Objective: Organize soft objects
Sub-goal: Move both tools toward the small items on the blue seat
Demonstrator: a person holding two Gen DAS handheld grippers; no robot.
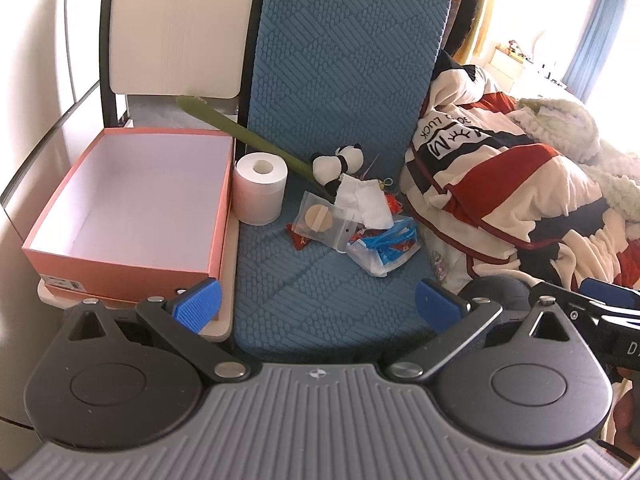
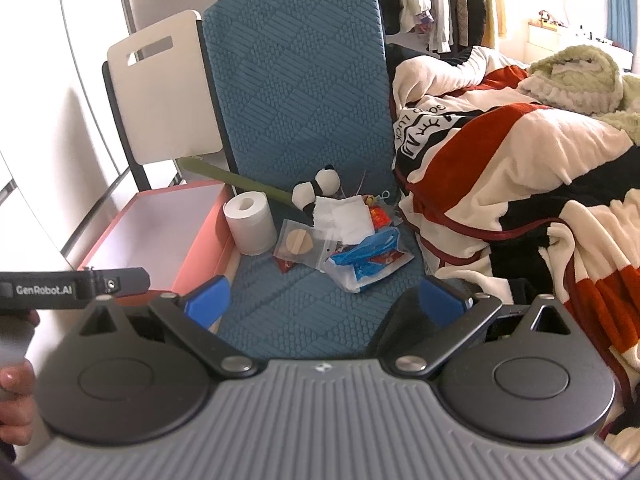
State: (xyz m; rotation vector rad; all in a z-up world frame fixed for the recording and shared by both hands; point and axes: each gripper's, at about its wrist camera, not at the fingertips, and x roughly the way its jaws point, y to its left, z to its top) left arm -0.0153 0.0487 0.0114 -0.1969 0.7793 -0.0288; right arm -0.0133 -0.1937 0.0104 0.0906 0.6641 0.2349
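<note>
A small panda plush (image 1: 338, 160) lies near the back of a blue quilted cushion (image 1: 320, 292), its body partly covered by a crumpled white cloth (image 1: 366, 200) that rests against it. Just in front of these sits a clear zip pouch (image 1: 320, 220) holding a tan round pad, and beside that a blue-and-white plastic bag (image 1: 384, 250) with red wrappers poking from beneath. A roll of toilet paper (image 1: 260, 188) stands upright to the left of the heap, near but apart from the panda, with a long green stick (image 1: 240, 132) slanting behind it toward the plush.

The left claw (image 1: 318, 306) hovers low over the cushion's front edge, its blue pads (image 1: 198, 304) spread wide apart and gripping nothing; the pile lies ahead of it, between the lines of the two fingers and well clear of them. The right claw (image 2: 326, 300) hangs likewise with its fingers spread and empty, the bag nearest to it, the panda farther back.

An open orange box (image 1: 132, 208), white inside, sits on a pale chair (image 1: 176, 28) to the left, touching the cushion's edge. To the right a red, cream and black blanket (image 1: 500, 188) lies rumpled on a bed. In the right wrist view a hand (image 2: 14, 392) shows at the lower left edge.
</note>
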